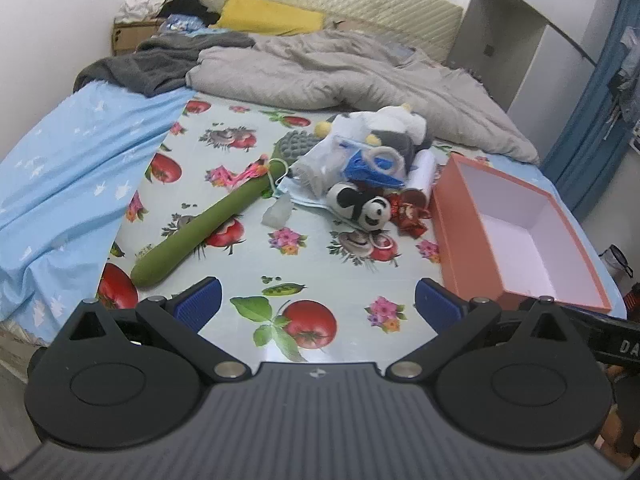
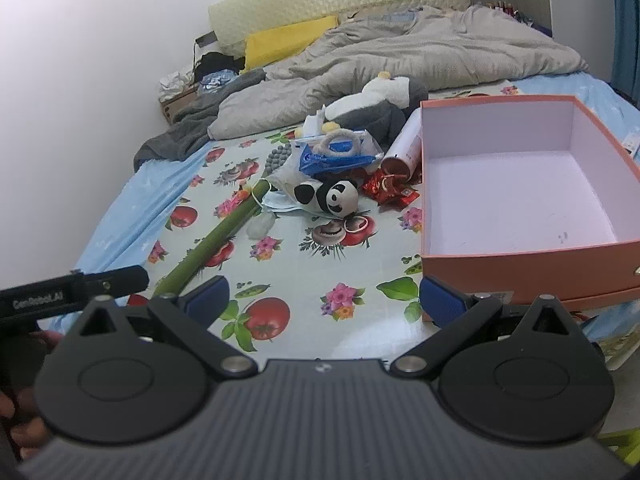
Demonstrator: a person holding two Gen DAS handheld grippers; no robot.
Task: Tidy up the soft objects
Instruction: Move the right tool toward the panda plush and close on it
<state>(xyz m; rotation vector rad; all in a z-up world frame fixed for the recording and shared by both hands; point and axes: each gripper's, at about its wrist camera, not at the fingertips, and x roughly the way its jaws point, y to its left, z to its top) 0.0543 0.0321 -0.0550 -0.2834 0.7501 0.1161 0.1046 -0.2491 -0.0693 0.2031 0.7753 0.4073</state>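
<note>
A pile of soft things lies on a fruit-print cloth (image 1: 248, 264) on a bed. A small panda plush (image 1: 366, 205) (image 2: 332, 197) lies at the pile's front. A grey and white penguin plush (image 1: 394, 130) (image 2: 380, 104) lies behind it. A long green plush stick (image 1: 208, 224) (image 2: 224, 232) lies to the left. An open, empty orange box (image 1: 472, 256) (image 2: 532, 268) stands at the right. My left gripper (image 1: 318, 304) is open and empty above the cloth's near edge. My right gripper (image 2: 324, 300) is open and empty, close to the box's front left corner.
A blue packet (image 1: 372, 168) (image 2: 332, 158), red wrappers (image 1: 408, 212) (image 2: 390, 190), a white tube (image 1: 422, 174) (image 2: 404, 148) and a clear plastic piece (image 1: 278, 212) lie in the pile. A grey duvet (image 1: 360, 76) and a dark blanket (image 1: 160, 64) cover the far bed. A blue sheet (image 1: 60, 184) is at left.
</note>
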